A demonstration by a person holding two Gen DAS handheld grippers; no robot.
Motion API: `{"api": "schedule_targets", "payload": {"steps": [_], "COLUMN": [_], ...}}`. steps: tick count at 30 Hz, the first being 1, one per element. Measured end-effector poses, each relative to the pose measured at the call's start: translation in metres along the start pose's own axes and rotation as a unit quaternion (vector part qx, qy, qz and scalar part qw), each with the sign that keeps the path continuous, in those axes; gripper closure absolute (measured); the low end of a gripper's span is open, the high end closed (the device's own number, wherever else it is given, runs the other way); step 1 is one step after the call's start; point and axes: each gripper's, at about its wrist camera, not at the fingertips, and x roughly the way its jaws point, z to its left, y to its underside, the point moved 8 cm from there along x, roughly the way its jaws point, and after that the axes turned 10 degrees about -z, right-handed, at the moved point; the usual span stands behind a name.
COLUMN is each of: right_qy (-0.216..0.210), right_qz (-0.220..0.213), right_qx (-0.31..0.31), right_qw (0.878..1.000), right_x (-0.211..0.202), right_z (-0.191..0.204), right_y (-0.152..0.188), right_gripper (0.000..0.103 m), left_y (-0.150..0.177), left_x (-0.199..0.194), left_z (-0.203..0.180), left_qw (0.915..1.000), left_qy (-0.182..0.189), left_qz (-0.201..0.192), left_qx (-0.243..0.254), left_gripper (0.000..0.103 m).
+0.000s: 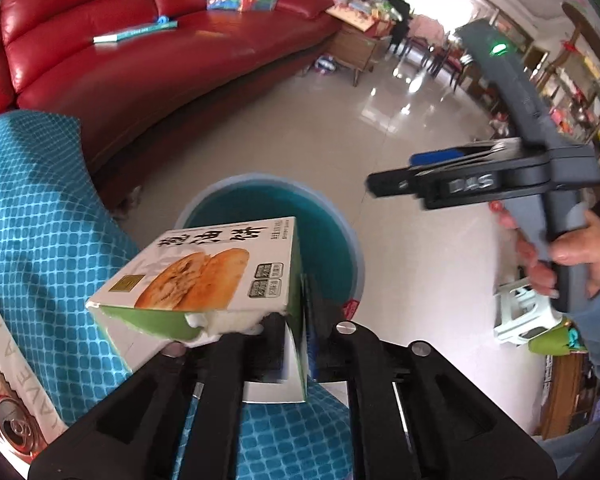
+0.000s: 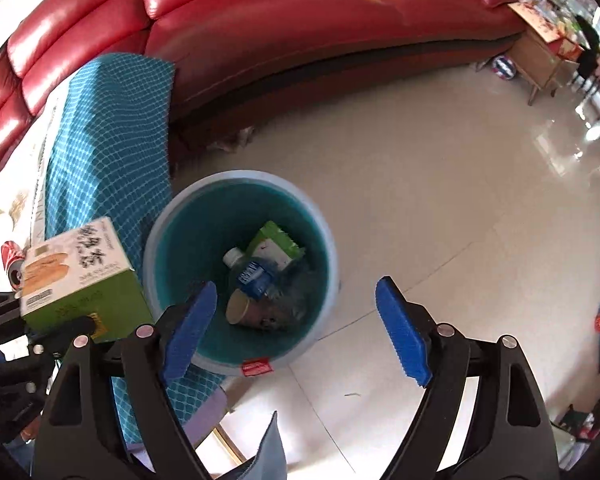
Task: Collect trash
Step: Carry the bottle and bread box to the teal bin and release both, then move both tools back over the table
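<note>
Step in hand: binning; left gripper [image 1: 296, 328] clamped on scallion-pancake box [image 1: 204, 276], held above near rim of blue bin [image 2: 240, 268] beside tablecloth edge; right gripper [image 2: 296, 328] apart, empty, over bin; next: carry box past rim, release.

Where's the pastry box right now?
The pastry box sits between the left tool's fingers, at the near-left rim of the blue bin, beside the blue-checked cloth.
</note>
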Motion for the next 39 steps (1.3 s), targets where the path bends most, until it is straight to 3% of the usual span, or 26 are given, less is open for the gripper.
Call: {"api": "schedule_targets", "payload": {"steps": [1,4,15,17,30,39], "right_qy": [0.003,0.007,0.009,0.01,-0.01,-0.024], "right_qz": [-0.001,-0.002,0.003,0.001,-0.013,-0.014], "right_qx": [0.002,0.006,-0.005,-0.015,-0.07,-0.124], "right_qw": [1.0,1.0,1.0,1.0,0.997,0.992], "right_x": [-0.001,-0.005,-0.006,-0.008,-0.038,-0.052], "right_z": [-0.003,-0.01,0.0,0.006,0.066,0.133], "right_y": [-0.001,-0.001,0.0,0.001,0.012,0.031], "right_gripper": [0.025,0.025,0.024,0.019,0.019,0.019], "left_y": [-0.001,-0.005,-0.003,-0.001,0.026,0.064], "left_x": [0.002,0.002,-0.017,-0.022,-0.085,-0.143], "left_z": [0.001,0.004,0.018,0.021,0.044,0.084], "left_qw": [1.0,0.9998,0.9981,0.9976,0.9935,0.9868], "left_qy": [-0.008,-0.015,-0.037,-0.038,-0.068,-0.097], "left_qz": [0.0,-0.007,-0.028,-0.03,-0.063,-0.087], "left_qx": [-0.003,-0.015,-0.041,-0.05,-0.066,-0.096], "left_gripper": [0.068,0.05,0.013,0.01,0.004,0.004]}}
